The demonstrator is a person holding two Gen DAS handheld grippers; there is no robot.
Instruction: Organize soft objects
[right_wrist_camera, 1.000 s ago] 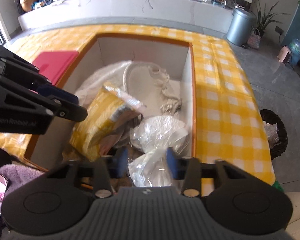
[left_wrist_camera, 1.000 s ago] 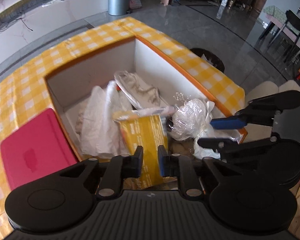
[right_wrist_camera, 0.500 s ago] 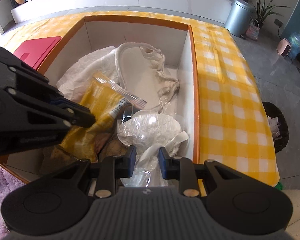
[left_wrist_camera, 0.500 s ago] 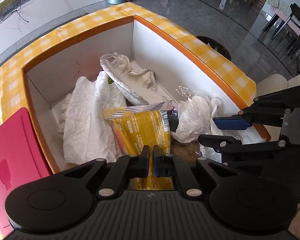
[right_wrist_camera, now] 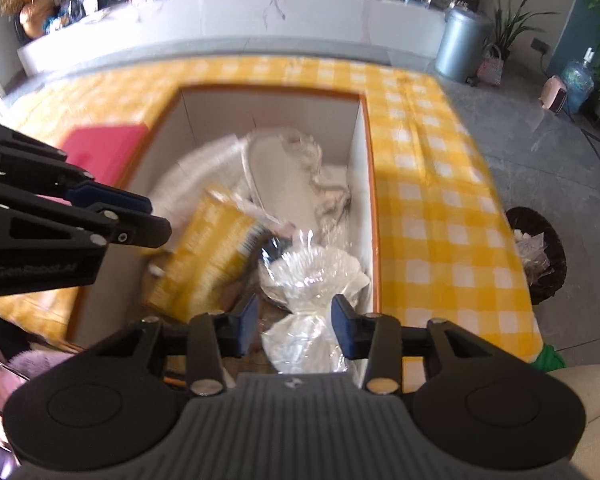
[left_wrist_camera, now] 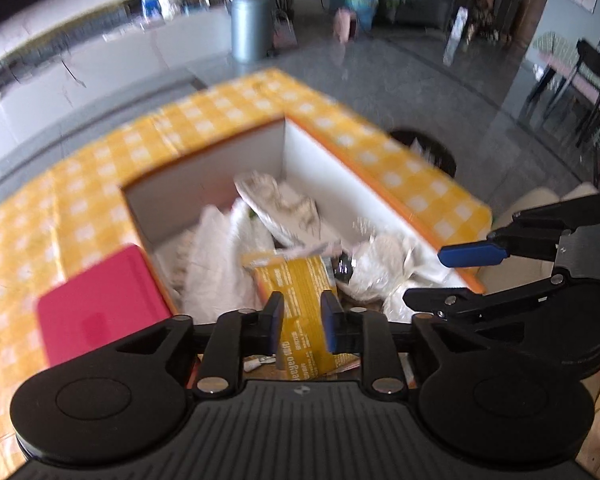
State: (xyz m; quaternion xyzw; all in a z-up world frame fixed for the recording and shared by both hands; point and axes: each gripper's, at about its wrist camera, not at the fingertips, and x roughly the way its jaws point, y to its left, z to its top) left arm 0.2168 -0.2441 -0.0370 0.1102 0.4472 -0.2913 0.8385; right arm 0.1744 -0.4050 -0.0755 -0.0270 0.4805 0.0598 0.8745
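Note:
An open white box with an orange rim [left_wrist_camera: 380, 176] [right_wrist_camera: 374, 208] holds soft things: a yellow packet [left_wrist_camera: 296, 284] [right_wrist_camera: 208, 256], a clear plastic bag with something white inside [left_wrist_camera: 380, 268] [right_wrist_camera: 308, 280], white sheets [left_wrist_camera: 216, 264] and a cream cloth [right_wrist_camera: 284, 172]. My left gripper [left_wrist_camera: 302, 322] is open, its pads either side of the yellow packet's near end. My right gripper [right_wrist_camera: 294, 328] is open above the clear bag's tail. Both frames are blurred.
A red lid [left_wrist_camera: 96, 308] [right_wrist_camera: 108, 148] lies on the yellow checked tablecloth [left_wrist_camera: 80, 184] left of the box. A dark waste basket [right_wrist_camera: 540, 256] stands on the floor to the right, a grey bin [left_wrist_camera: 248, 34] further back.
Both grippers have opened after being nearly shut half a second ago, and both have pulled back and up from the box. The packet and bag lie in the box.

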